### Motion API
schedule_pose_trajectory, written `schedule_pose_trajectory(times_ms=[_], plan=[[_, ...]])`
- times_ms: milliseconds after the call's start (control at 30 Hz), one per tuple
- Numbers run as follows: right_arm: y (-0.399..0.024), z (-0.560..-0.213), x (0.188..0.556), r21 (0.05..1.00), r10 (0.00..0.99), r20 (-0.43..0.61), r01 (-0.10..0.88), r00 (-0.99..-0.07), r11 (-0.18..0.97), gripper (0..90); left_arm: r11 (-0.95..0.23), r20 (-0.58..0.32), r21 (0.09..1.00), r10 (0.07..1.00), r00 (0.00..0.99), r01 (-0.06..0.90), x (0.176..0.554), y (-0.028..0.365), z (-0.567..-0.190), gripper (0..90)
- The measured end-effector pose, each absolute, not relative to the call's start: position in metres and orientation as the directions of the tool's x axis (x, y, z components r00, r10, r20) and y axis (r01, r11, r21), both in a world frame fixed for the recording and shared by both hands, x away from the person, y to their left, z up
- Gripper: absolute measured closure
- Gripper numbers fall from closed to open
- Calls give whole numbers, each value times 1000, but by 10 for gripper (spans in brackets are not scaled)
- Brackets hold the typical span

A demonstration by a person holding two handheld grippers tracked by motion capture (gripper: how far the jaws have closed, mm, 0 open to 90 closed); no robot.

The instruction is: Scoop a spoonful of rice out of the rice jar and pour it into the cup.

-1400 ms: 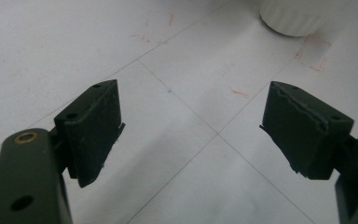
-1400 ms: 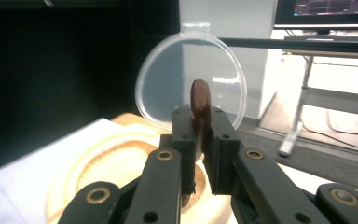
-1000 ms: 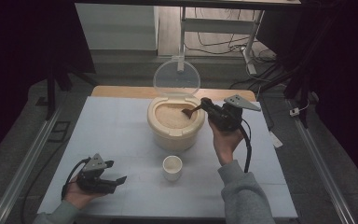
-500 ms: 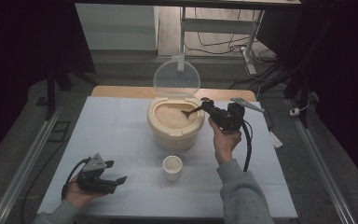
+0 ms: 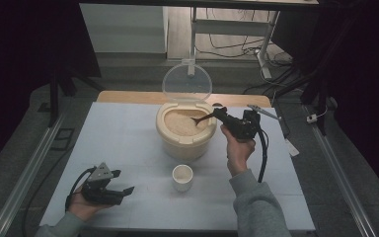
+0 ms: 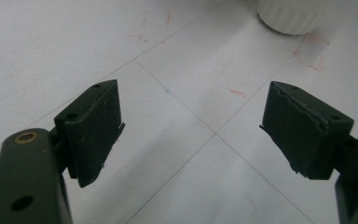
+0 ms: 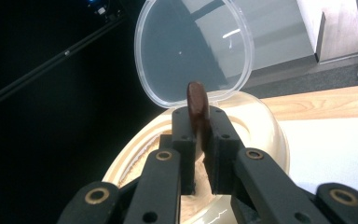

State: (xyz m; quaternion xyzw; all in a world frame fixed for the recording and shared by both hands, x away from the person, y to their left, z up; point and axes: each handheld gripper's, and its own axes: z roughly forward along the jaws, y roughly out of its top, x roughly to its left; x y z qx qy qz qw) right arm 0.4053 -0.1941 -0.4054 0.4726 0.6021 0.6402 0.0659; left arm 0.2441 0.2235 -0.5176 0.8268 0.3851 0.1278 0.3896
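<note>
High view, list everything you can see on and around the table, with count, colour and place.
rice container: one, cream, table centre, filled with grains
lid: one, clear, hinged upright behind the container
spoon: one, dark brown, bowl over the grains, handle clamped in the right jaws
cup: one, white, in front of the container
table: one, pale grey top
left gripper: black, front left, jaws open
right gripper: black, beside the container, shut on the spoon
</note>
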Motion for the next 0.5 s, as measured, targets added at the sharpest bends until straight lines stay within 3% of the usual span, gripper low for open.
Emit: schedule_pose_trajectory(times_ms=[500], plan=[[-213,-409,407,724,548,682,556,-484,-409,830,-405,-85,742,734,673,535,244,223,-518,194]])
